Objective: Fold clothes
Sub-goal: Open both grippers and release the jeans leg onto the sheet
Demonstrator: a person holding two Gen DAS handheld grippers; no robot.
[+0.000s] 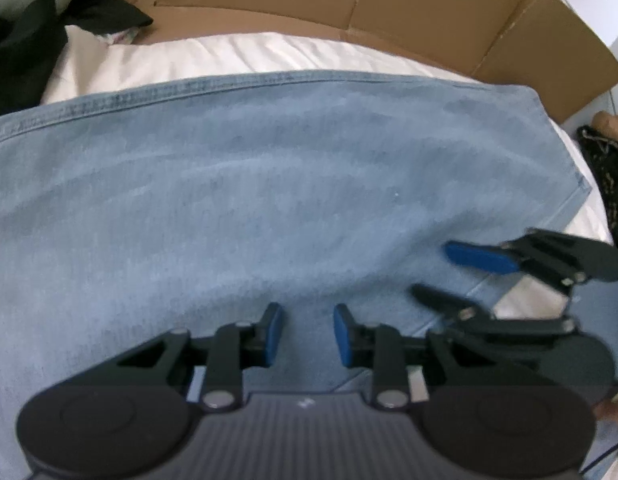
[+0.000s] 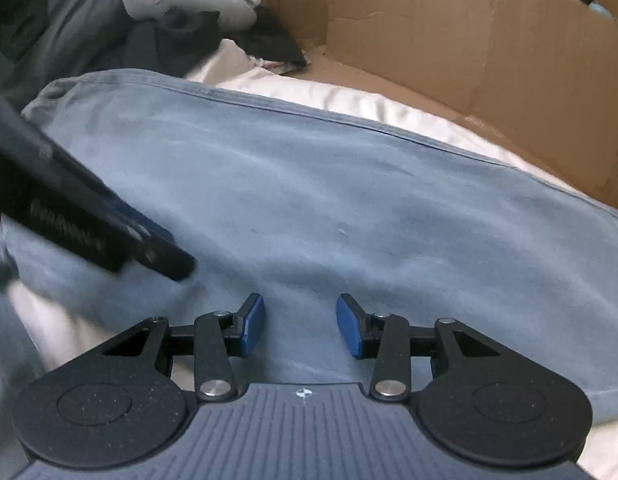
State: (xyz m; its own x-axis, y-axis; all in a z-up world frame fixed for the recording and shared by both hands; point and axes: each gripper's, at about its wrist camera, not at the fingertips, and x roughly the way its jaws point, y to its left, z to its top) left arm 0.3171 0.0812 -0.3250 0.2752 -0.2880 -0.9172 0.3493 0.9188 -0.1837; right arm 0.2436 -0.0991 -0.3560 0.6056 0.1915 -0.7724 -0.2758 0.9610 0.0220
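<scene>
A pair of light blue jeans (image 1: 269, 184) lies spread nearly flat over a white sheet (image 1: 213, 56) on a bed, filling the view ahead of both grippers.

To the left, beyond the left gripper (image 1: 308, 334), a heap of dark clothes (image 1: 25, 52) sits unfolded at the far corner of the sheet. The left gripper points steeply down over the denim, its blue pads a narrow gap apart with only flat cloth showing between them; it holds nothing. Ahead of it runs a long stitched seam (image 1: 213, 86) along the far edge of the jeans.

To its right, the right gripper (image 1: 437, 270) hovers just above the near edge of the denim, jaws moderately apart and empty; whether its lower fingertip touches the cloth is unclear. From its own camera the right gripper (image 2: 300, 326) shows the same: parted pads, bare denim between. Behind the bed stands a brown cardboard box (image 2: 469, 40).

Judging by the smooth, doubled-looking slab with a squared hem (image 1: 581, 184) at the right, the jeans may already be folded lengthwise. A crosswise fold likely remains, and the dark heap is untouched.
</scene>
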